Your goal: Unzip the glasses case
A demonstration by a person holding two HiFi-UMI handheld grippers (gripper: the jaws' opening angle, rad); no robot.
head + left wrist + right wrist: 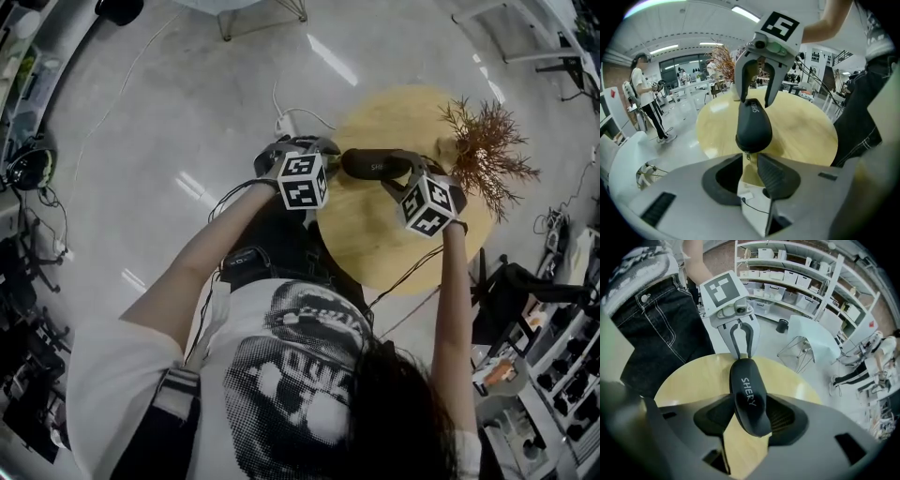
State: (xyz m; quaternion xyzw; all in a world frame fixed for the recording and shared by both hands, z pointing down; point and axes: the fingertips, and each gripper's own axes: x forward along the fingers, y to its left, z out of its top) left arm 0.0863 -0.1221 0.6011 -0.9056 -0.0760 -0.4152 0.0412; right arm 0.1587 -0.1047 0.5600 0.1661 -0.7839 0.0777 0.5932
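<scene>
A black glasses case [375, 166] marked SHERY lies on a round wooden table [375, 248]. My left gripper [330, 157] is at its left end and my right gripper [400, 185] at its right end. In the left gripper view the case [753, 124] ends just ahead of the left gripper [750, 165], whose jaws stand open with the small zipper pull [748, 155] hanging in the gap. In the right gripper view the case [749, 394] lies lengthwise between the right gripper [747, 417] jaws, which flank it without clearly pressing. Opposite, the left gripper [740, 348] straddles the far end.
A dried brown plant [487, 150] stands at the table's right edge, close to my right hand. A white power strip [286, 122] and cable lie on the floor beyond the table. Shelves of bins [797, 277] and a white chair [811, 341] stand farther off. A person [644, 93] stands in the background.
</scene>
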